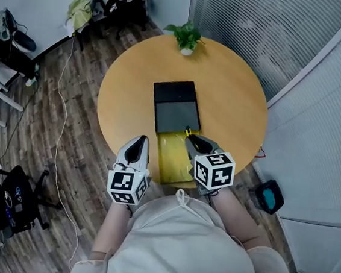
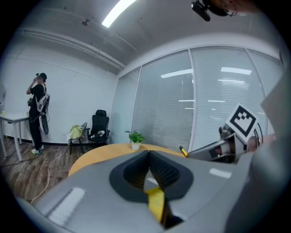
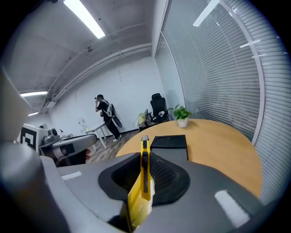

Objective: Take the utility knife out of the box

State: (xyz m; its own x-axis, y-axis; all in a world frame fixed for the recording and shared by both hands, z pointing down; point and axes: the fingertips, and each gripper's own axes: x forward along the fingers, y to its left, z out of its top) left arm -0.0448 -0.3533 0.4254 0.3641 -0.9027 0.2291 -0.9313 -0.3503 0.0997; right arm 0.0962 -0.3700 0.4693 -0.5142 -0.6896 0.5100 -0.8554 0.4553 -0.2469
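A yellow utility knife stands on edge between the jaws of my right gripper, which is shut on it. Its tip pokes out over the near end of the open black box. Yellow packaging hangs between the two grippers, just in front of the box. My left gripper is at the packaging's left edge. Its jaws meet at the tips, with a yellow strip of the packaging pinched between them. In the left gripper view the knife tip sticks out of the right gripper.
The box lies on a round wooden table with a small potted plant at its far edge. Glass walls with blinds stand to the right. A person, desks and office chairs stand across the wooden floor. A cable runs over the floor at left.
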